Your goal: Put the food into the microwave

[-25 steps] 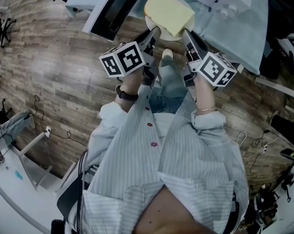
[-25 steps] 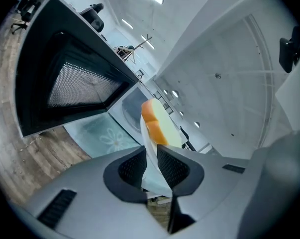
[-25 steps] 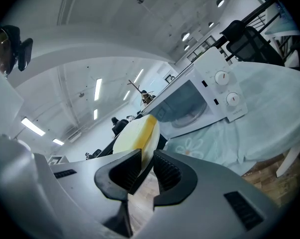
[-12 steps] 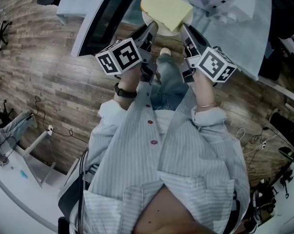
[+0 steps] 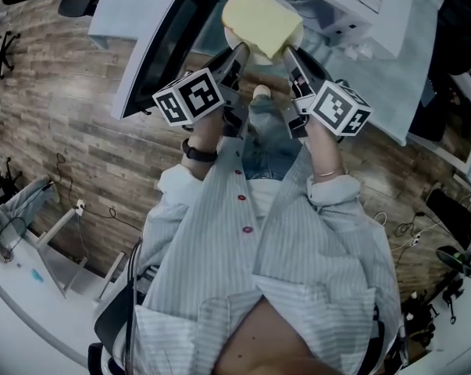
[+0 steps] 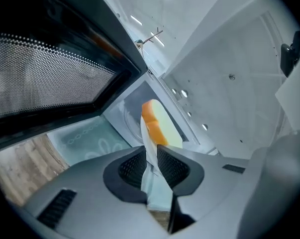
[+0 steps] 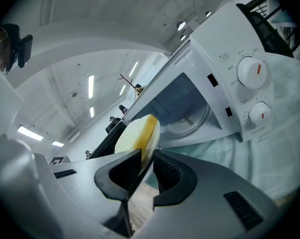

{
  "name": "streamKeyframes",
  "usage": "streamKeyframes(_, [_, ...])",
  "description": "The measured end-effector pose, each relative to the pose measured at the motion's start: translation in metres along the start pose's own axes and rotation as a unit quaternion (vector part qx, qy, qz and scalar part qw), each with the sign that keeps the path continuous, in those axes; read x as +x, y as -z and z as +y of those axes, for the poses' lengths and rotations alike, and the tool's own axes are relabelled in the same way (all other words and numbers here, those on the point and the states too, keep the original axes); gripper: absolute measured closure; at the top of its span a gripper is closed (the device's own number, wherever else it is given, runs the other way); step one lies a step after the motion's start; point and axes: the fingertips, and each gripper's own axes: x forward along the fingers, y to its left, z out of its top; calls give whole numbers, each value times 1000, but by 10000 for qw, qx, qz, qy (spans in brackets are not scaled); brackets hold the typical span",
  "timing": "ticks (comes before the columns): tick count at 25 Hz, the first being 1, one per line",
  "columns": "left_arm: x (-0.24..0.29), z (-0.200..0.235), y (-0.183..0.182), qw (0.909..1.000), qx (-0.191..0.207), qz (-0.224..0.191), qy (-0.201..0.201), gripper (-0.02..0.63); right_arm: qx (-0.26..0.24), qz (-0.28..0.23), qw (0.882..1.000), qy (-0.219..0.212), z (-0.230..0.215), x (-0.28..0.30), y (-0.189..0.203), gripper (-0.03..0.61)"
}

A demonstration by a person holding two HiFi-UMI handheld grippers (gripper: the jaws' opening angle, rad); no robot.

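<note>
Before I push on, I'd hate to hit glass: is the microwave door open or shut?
Open: the door stands swung out, and the microwave cavity shows beyond the plate.

Wood-grain plank floor (image 5: 71,139), smooth white microwave (image 5: 344,10) casing, thin cloth (image 5: 391,84) beneath it.

Pale yellow food slice (image 5: 262,22) lying on white plate (image 5: 232,36), raised just before white microwave (image 5: 360,10), door (image 5: 165,49) open
</note>
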Motion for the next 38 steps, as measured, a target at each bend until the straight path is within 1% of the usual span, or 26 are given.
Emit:
streamKeyframes(4, [6, 2, -2, 10000, -51, -9, -75, 551, 59, 154, 9999, -5, -6, 5, -1, 495])
streamKeyframes(9, [21, 4, -5, 9999, -83, 4, -101, 549, -48, 179, 9998, 3, -14, 13, -14, 497])
streamKeyframes(17, [42, 12, -11, 9996, -153, 205, -103, 548, 36, 292, 9994, 199, -28, 26, -19, 497])
streamKeyframes(22, [54, 19, -19, 9993, -108, 348, -126, 548, 113, 287, 9990, 314, -36, 38, -24, 496])
streamKeyframes(28, [57, 25, -26, 9990, -83, 411, -144, 548, 207, 245, 9990, 322, -34, 48, -24, 495])
streamKeyframes(38, [71, 32, -20, 9979, -81, 639, -89, 546, 288, 179, 9981, 516, -48, 50, -22, 496])
